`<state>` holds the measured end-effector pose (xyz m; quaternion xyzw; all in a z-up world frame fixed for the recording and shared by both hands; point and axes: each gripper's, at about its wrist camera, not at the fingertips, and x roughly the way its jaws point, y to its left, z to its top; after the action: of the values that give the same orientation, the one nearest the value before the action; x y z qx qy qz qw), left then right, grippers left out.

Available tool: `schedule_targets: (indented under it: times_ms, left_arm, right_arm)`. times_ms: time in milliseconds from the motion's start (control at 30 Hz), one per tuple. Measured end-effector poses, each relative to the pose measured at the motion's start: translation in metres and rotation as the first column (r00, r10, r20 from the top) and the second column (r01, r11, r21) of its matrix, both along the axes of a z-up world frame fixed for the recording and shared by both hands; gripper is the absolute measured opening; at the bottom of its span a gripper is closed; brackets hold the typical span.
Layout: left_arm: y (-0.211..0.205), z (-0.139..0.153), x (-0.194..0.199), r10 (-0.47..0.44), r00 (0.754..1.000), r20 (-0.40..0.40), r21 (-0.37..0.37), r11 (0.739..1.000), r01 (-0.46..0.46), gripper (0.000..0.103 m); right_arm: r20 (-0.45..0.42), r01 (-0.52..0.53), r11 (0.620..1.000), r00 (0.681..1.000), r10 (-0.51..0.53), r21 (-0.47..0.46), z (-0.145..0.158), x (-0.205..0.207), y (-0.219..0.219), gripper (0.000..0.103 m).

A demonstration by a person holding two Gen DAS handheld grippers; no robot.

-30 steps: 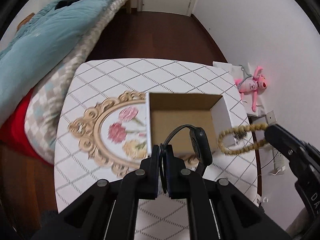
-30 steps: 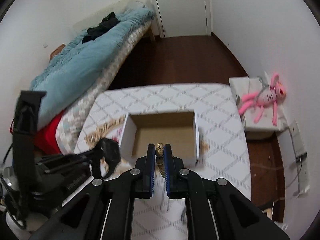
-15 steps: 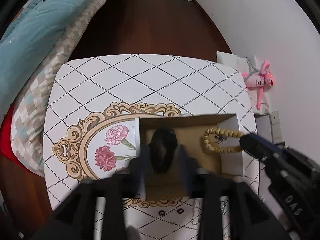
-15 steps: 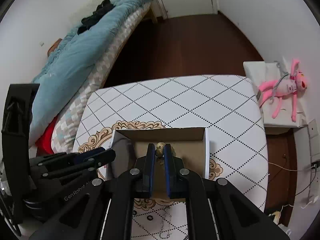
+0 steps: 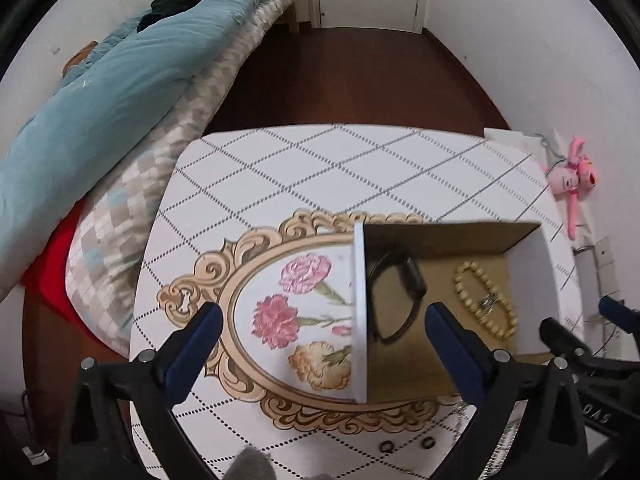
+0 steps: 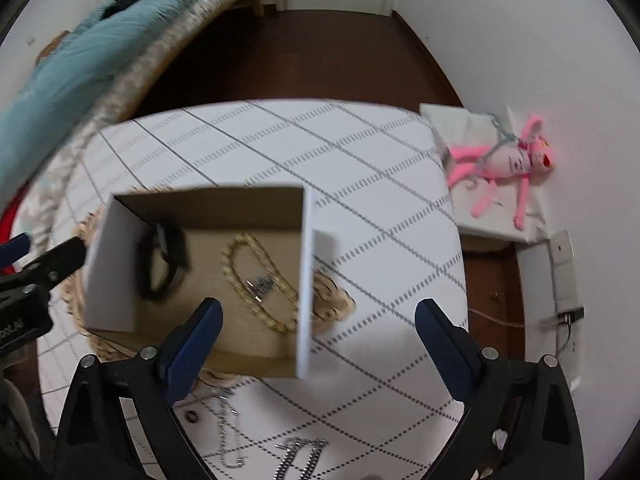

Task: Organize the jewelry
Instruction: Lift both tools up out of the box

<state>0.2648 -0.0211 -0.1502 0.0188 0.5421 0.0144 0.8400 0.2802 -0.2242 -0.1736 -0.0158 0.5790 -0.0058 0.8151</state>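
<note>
Both the black band (image 5: 394, 296) and bead bracelet (image 5: 484, 300) now lie, seemingly flat, in the box (image 5: 444, 236); both grippers gape empty.

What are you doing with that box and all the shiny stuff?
Someone is tidying jewelry with two hand-held grippers. A black watch and a beaded bracelet lie inside the cardboard box on the table. The left gripper and right gripper are both open, holding nothing. Silver chains and small rings wait on the table in front of the box.
</note>
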Motion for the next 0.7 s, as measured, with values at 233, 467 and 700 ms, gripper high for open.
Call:
schedule_targets:
  times_ms: [233,467,700]
  left_arm:
    - [0.0,-0.013,-0.01,0.019,1.0,-0.024,-0.011,1.0,-0.02,0.103]
    - [0.0,0.003,-0.028,0.039,0.999,0.025,-0.011,0.999,-0.039,0.103]
    - [0.001,0.032,-0.058,0.035,0.994,0.104,0.012,0.999,-0.036,0.103]
  right_arm:
    - [-0.001,0.016,1.0,1.0,-0.016,-0.013,-0.011,-0.015,-0.008,0.101]
    - [0.044,0.022,1.0,0.999,-0.021,-0.021,0.003,-0.023,-0.005,0.101]
    - [0.125,0.047,0.998,0.991,-0.041,-0.044,0.03,-0.048,-0.007,0.101]
